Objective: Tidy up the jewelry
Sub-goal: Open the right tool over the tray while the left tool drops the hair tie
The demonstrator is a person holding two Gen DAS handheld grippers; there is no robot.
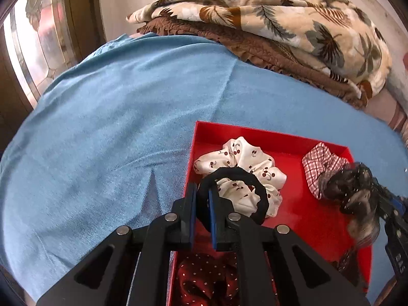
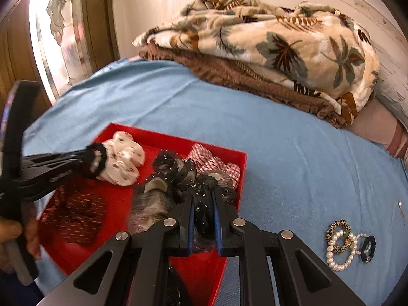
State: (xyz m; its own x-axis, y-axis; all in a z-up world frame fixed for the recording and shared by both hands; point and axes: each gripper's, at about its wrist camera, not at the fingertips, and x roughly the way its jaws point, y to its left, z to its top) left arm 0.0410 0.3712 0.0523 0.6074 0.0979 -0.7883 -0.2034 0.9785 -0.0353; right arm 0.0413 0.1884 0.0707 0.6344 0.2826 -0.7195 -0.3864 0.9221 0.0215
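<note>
From the left wrist view, the left gripper (image 1: 202,204) was closed narrowly on a black elastic hair band (image 1: 233,196), whose loop stood out ahead of the fingertips and hung directly above the shallow red cardboard tray (image 1: 316,209). Under the loop, inside the tray, lay a white satin scrunchie printed with cherries (image 1: 242,163); a red-and-white checked scrunchie (image 1: 320,162) sat toward the tray's far right corner. The band was already over the tray, so I judged that its release called only for a short drop.

From the right wrist view, the right gripper (image 2: 202,201) pinched a sheer black studded scrunchie (image 2: 178,176), which trailed to the left over the tray's near right part. A dark red dotted scrunchie (image 2: 76,209) lay at the tray's near left. To the right of the tray, on the blue cloth (image 2: 280,153), waited a cluster of pearl and leopard-print bracelets (image 2: 346,244), nearer the right gripper.
</note>
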